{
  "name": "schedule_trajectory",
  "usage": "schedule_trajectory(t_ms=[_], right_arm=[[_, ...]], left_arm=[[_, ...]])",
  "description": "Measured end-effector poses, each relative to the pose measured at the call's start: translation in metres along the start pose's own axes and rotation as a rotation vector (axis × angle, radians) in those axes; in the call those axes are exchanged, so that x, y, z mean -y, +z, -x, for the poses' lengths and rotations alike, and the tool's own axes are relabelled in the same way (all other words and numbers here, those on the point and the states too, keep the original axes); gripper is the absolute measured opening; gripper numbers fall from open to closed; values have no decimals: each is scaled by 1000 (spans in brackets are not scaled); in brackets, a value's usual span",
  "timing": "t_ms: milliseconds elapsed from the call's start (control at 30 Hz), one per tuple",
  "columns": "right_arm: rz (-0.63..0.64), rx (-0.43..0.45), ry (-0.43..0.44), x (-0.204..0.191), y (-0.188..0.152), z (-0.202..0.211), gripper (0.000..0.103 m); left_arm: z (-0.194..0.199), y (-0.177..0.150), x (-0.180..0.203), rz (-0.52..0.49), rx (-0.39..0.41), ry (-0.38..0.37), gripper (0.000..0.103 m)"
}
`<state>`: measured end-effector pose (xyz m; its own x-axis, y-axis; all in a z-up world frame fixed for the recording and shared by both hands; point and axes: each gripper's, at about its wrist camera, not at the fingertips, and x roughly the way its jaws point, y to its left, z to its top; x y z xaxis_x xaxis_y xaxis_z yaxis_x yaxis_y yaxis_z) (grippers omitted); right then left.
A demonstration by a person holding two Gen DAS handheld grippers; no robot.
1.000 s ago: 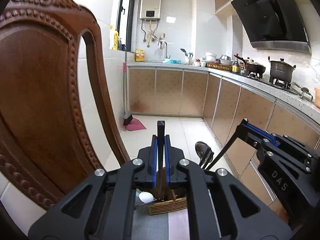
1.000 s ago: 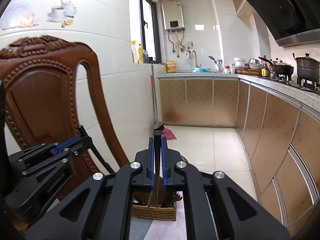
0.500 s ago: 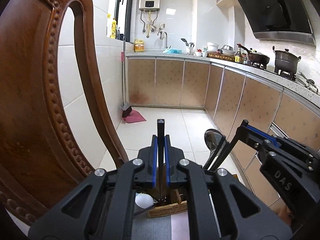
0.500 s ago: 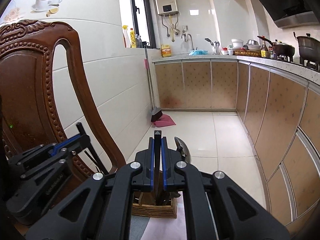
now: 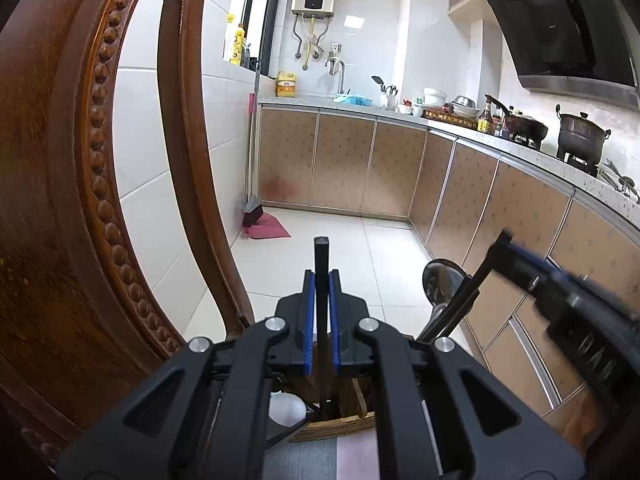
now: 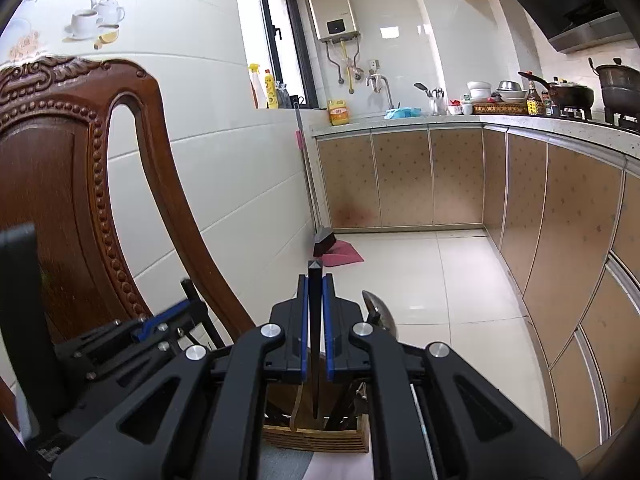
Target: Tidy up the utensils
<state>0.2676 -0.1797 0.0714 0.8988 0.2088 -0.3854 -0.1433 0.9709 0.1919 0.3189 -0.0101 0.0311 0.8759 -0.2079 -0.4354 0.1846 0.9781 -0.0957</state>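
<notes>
In our left hand-held gripper (image 5: 321, 312) we clamp a black utensil handle (image 5: 321, 264) upright between the blue pads, its lower end in the wooden utensil holder (image 5: 336, 426) just below. Our right hand-held gripper (image 6: 315, 316) likewise pinches a dark handle (image 6: 315, 320) standing over the same holder (image 6: 316, 438). A steel spoon (image 5: 442, 284) leans beside it. A carved wooden chair (image 6: 60, 184) stands at left.

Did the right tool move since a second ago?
Yes. The right tool has gone down: in the left view it started beside the cabinet doors and now sits lower, motion-blurred.
</notes>
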Motion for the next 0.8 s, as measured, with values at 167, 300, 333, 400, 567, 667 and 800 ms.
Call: schedule_trajectory(t_ms=[167, 300, 333, 400, 567, 667, 800], right_arm=[[3, -45, -1, -1, -16, -9, 7], [29, -80, -14, -1, -23, -11, 7], [44, -83, -23, -2, -25, -10, 8], [63, -70, -39, -3, -26, -2, 32], [52, 0, -42, 1, -24, 43, 69], [8, 33, -33, 8, -28, 78, 80], [12, 65, -66, 15, -46, 119, 100]], left_arm=[[-10, -11, 3, -10, -31, 4, 7], [-17, -19, 3, -17, -64, 16, 8], [-15, -19, 2, -12, -65, 17, 17], [-9, -18, 0, -2, -64, 17, 47], [35, -20, -2, -8, -15, 15, 77], [70, -31, 5, -34, 21, 27, 88], [116, -57, 20, -89, 39, 72, 99]])
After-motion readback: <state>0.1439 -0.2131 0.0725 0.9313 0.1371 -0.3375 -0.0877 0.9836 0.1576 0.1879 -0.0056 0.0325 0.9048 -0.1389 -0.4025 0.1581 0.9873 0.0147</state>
